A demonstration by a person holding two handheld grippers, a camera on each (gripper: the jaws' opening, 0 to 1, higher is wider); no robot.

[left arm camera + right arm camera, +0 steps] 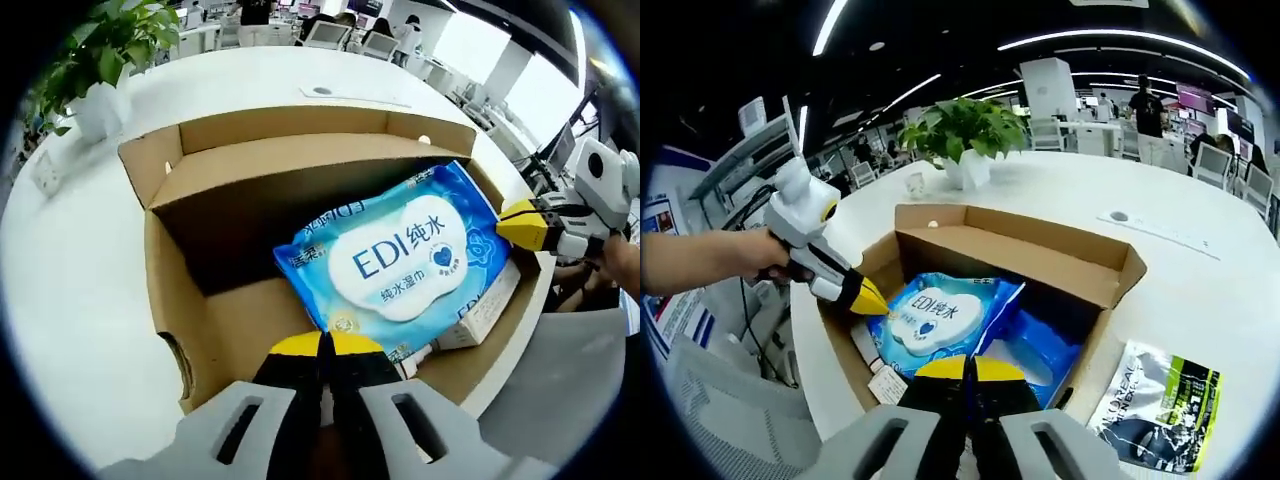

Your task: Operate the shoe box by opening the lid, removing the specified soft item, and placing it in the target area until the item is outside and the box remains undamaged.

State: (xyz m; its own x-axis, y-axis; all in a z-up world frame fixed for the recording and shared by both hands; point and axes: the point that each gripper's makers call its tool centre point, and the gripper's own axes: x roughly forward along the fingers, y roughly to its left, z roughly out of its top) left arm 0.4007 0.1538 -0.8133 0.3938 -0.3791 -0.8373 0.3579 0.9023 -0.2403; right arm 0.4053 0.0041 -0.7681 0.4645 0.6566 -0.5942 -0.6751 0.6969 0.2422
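— What did you have in front of you at that moment?

— An open cardboard shoe box (190, 290) on the white round table (70, 290), its lid flap folded back over the far half. Inside lay a blue pack of wet wipes (400, 255), label up, tilted across the floor of the box with a second white-and-blue pack (480, 315) partly under it.

— And your tongs?

— In the left gripper view my left gripper (325, 345) had its yellow-tipped jaws pressed together, nothing between them, poised just over the near wall of the box. The right gripper (525, 225) came in from the side, its yellow tip touching the edge of the wipes pack by the box wall.

— Did the other camera agree?

— Partly. In the right gripper view the right gripper's (965, 368) jaws were closed too and held nothing, sitting at the near edge above the blue packs (940, 315). The left gripper (855, 290), with a hand (750, 255) on it, had its tip against the pack's corner.

— Anything else around?

— A potted plant (965, 135) beyond the box, and a black-and-green printed pouch (1160, 400) lying flat on the table beside it.
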